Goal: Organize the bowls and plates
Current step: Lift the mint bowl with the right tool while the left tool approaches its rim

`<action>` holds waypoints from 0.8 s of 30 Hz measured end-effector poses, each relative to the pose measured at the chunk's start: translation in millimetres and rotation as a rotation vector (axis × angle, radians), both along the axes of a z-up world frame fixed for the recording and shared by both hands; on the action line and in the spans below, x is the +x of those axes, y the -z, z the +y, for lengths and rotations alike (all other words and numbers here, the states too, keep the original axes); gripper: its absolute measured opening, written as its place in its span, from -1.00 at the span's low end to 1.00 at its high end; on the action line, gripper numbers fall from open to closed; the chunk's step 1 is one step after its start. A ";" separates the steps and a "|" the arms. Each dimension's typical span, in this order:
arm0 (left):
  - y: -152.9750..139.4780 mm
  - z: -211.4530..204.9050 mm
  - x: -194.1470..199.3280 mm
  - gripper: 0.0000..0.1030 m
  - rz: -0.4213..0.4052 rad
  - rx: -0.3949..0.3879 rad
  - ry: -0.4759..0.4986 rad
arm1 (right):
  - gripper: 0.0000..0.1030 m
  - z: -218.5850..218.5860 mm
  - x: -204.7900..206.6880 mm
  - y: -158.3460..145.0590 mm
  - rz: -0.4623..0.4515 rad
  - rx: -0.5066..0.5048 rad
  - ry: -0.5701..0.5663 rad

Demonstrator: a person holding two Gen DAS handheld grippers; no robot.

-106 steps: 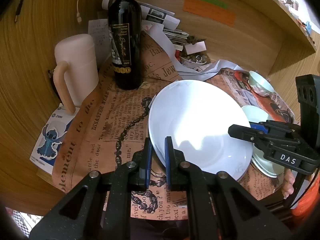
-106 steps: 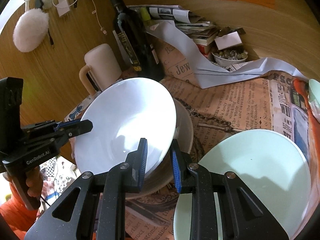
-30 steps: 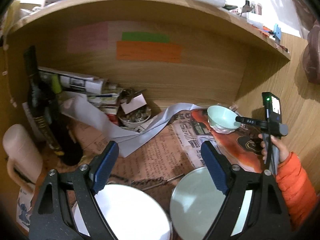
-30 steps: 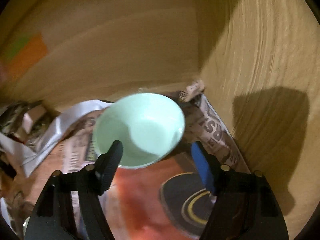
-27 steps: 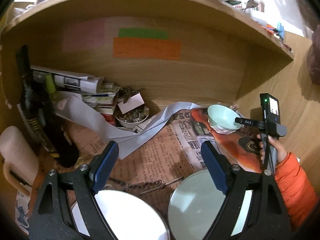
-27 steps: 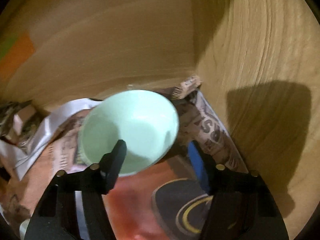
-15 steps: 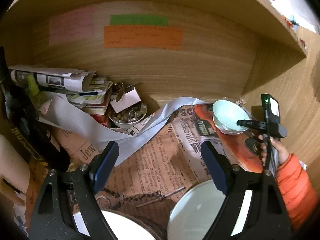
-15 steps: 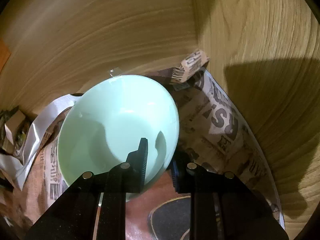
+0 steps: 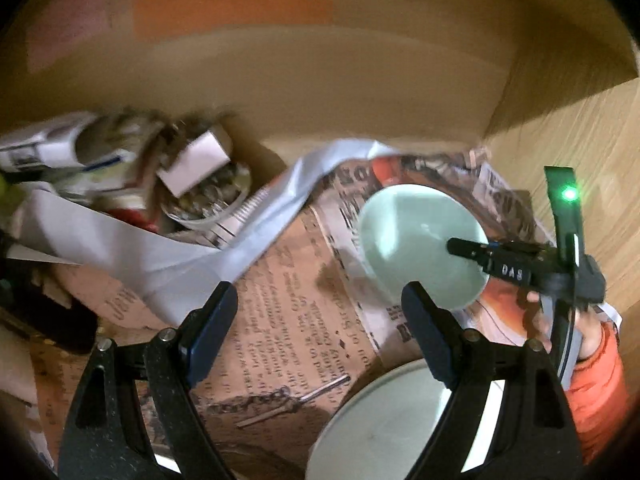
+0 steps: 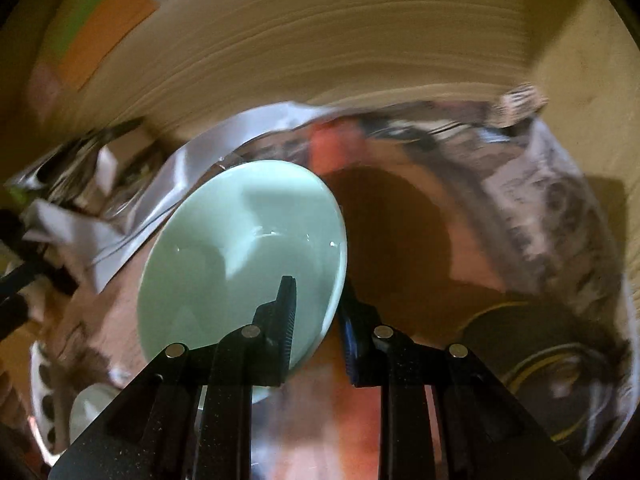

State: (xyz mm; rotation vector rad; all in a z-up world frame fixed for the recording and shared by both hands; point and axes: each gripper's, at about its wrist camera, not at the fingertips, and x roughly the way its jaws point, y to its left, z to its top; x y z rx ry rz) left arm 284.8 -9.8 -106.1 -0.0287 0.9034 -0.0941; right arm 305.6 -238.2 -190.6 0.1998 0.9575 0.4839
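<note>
Right gripper (image 10: 316, 312) is pinching the bowl (image 10: 240, 248) by its near rim, tilting it for carrying, probably. Left gripper (image 9: 316, 332) is hanging spread wide, empty, plate (image 9: 384, 432) just below it.

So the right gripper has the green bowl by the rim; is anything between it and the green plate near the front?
Nothing visible. The right gripper is shut on the green bowl; only flat newspaper lies between it and the green plate.

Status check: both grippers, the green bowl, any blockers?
Right gripper shut on green bowl rim, bowl tilted. Left gripper open, empty, above pale plate. Nothing blocking.
</note>
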 end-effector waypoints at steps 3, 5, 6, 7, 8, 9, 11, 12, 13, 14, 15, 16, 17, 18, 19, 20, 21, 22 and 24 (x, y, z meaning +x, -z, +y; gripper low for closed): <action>11.4 -4.7 16.5 0.64 0.054 0.000 -0.011 | -0.64 4.5 -5.0 2.3 -0.004 0.002 -0.036; 18.1 -5.7 25.8 0.57 0.086 -0.007 -0.021 | -0.57 19.7 -2.1 2.3 -0.017 -0.017 -0.049; 22.0 -6.2 31.9 0.48 0.107 -0.008 -0.024 | -0.57 21.1 -2.0 2.9 -0.029 -0.030 -0.048; 24.8 -7.2 35.9 0.38 0.121 -0.010 -0.021 | -0.57 20.4 -5.2 1.5 -0.044 -0.037 -0.043; 27.4 -8.6 40.0 0.35 0.134 -0.011 -0.017 | -0.57 22.5 4.9 5.8 -0.049 -0.035 -0.038; 31.0 -10.2 45.3 0.30 0.150 -0.009 -0.017 | -0.57 19.1 2.5 4.9 -0.055 -0.029 -0.033; 35.2 -13.6 51.1 0.21 0.168 -0.014 -0.014 | -0.57 19.1 8.5 5.9 -0.059 -0.004 -0.025; 38.2 -15.5 54.8 0.11 0.179 -0.016 -0.014 | -0.57 17.3 7.6 5.6 -0.058 0.006 -0.025; 41.2 -17.5 57.6 0.00 0.192 -0.022 -0.014 | -0.57 16.6 7.0 5.0 -0.059 0.017 -0.025; 43.9 -18.3 60.5 -0.06 0.206 -0.029 -0.012 | -0.57 14.6 5.8 5.4 -0.059 0.028 -0.026; 47.7 -19.3 64.1 -0.18 0.224 -0.041 -0.011 | -0.57 13.8 5.4 5.5 -0.057 0.036 -0.027; 50.8 -20.0 66.6 -0.33 0.239 -0.054 -0.010 | -0.57 12.8 4.2 5.5 -0.056 0.044 -0.028; 52.6 -21.0 68.3 -0.40 0.250 -0.061 -0.008 | -0.58 12.4 3.5 5.3 -0.058 0.047 -0.029; 55.3 -22.7 70.5 -0.55 0.259 -0.068 -0.004 | -0.59 13.0 3.5 5.5 -0.062 0.044 -0.030; 57.3 -24.2 72.6 -0.65 0.261 -0.069 -0.001 | -0.60 13.2 3.1 5.5 -0.067 0.043 -0.030; 58.7 -26.5 73.7 -0.68 0.262 -0.065 0.006 | -0.61 13.9 2.2 5.4 -0.071 0.041 -0.028; 59.7 -29.1 75.2 -0.78 0.261 -0.059 0.010 | -0.62 14.1 2.0 5.1 -0.075 0.040 -0.028; 59.9 -30.9 75.9 -0.78 0.259 -0.045 0.007 | -0.62 13.9 2.1 4.8 -0.076 0.041 -0.030; 60.0 -34.2 75.9 -0.79 0.256 -0.024 0.008 | -0.62 13.5 1.7 4.0 -0.078 0.044 -0.028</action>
